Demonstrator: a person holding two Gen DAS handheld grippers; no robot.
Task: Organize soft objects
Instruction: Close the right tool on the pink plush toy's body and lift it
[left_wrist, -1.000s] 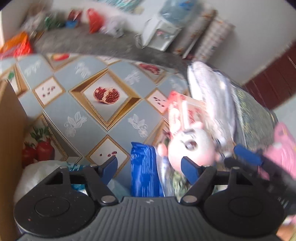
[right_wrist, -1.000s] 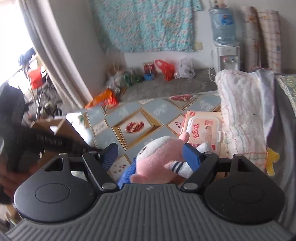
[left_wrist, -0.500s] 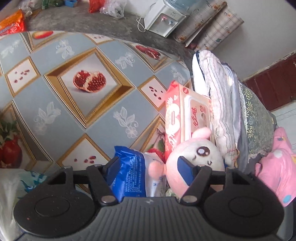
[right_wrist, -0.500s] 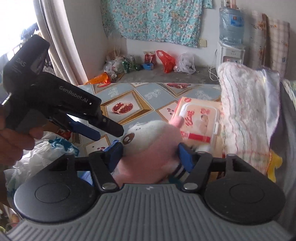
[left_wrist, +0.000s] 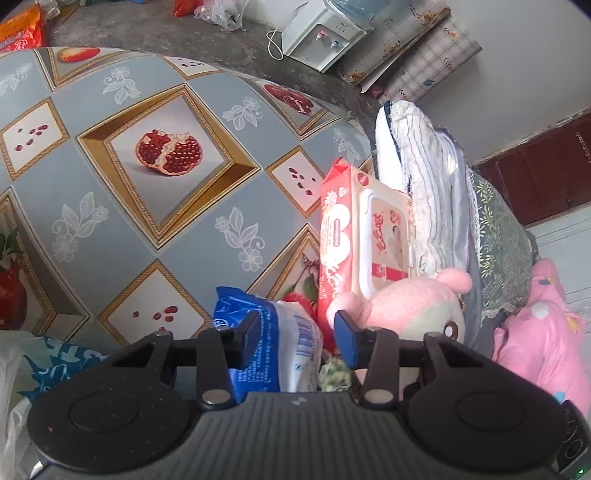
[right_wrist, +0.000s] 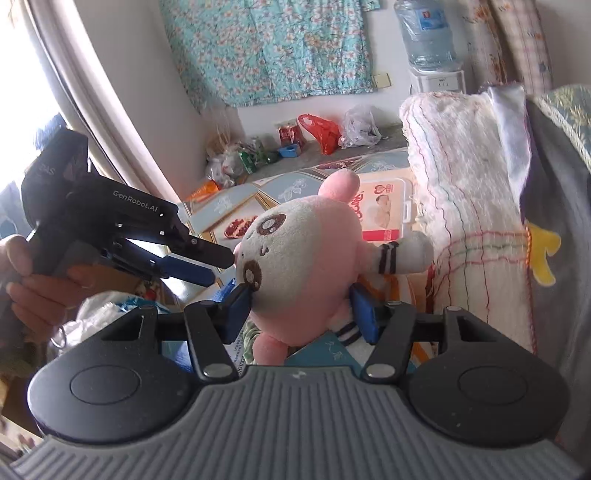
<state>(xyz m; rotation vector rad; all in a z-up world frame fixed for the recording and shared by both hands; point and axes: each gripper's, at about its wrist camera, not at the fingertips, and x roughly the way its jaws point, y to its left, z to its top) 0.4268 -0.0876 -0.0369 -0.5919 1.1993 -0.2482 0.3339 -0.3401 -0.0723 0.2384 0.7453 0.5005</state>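
A pink and white plush toy (right_wrist: 295, 254) sits between the pads of my right gripper (right_wrist: 301, 306), which are closing and press on its body from both sides. In the left wrist view the plush toy (left_wrist: 406, 310) lies just right of my left gripper (left_wrist: 295, 338). A blue and white packet (left_wrist: 284, 339) lies between the left jaws, which are closing; the left pad is at its blue side and a gap shows at the right pad. My left gripper (right_wrist: 219, 267), held by a hand, points at the plush's face.
A pack of wet wipes (left_wrist: 369, 236) stands against a stack of folded towels and blankets (left_wrist: 428, 184) on the pomegranate-print tablecloth (left_wrist: 147, 221). A pink garment (left_wrist: 546, 332) lies at the right, a white plastic bag (left_wrist: 14, 362) at the left. A water dispenser (right_wrist: 432, 48) stands behind.
The left jaws have narrowed around the blue packet. The right pads have closed onto the plush toy, which has turned so that its face points left and its head stands higher.
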